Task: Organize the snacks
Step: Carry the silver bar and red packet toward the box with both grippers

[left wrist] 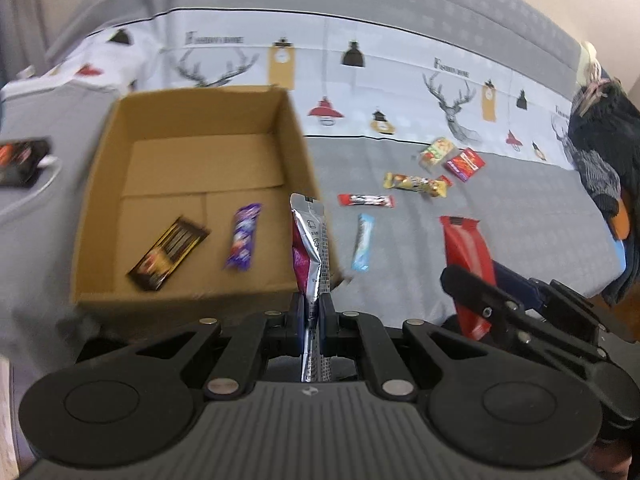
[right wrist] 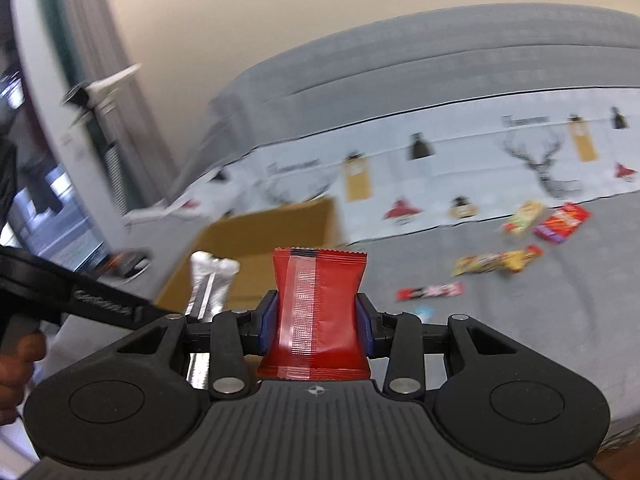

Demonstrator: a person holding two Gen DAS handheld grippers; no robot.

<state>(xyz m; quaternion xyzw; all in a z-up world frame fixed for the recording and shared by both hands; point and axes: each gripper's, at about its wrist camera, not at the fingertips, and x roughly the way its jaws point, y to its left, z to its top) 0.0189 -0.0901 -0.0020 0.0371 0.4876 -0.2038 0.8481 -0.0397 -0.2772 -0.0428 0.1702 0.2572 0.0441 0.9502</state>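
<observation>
left gripper point(left wrist: 309, 316): my jaws clenched on silver pouch point(left wrist: 310, 240)
right gripper point(right wrist: 316, 318): my jaws grasping red packet point(right wrist: 318, 304)
cardboard box point(left wrist: 100, 200): two snacks inside

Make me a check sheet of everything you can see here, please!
Surface: grey bed cover with a printed deer and lamp band.
Job's things: cardboard box holds a dark bar and a purple packet; six snacks lie loose on the cover right of it, among them a blue bar and a yellow packet.
Clutter: dark clothes at the right edge; a black pack left of the box.
Grippers: left gripper shut on a silver pouch; right gripper shut on a red packet.
Cables: nothing seen.
Surroundings: beige wall, blurred.
</observation>
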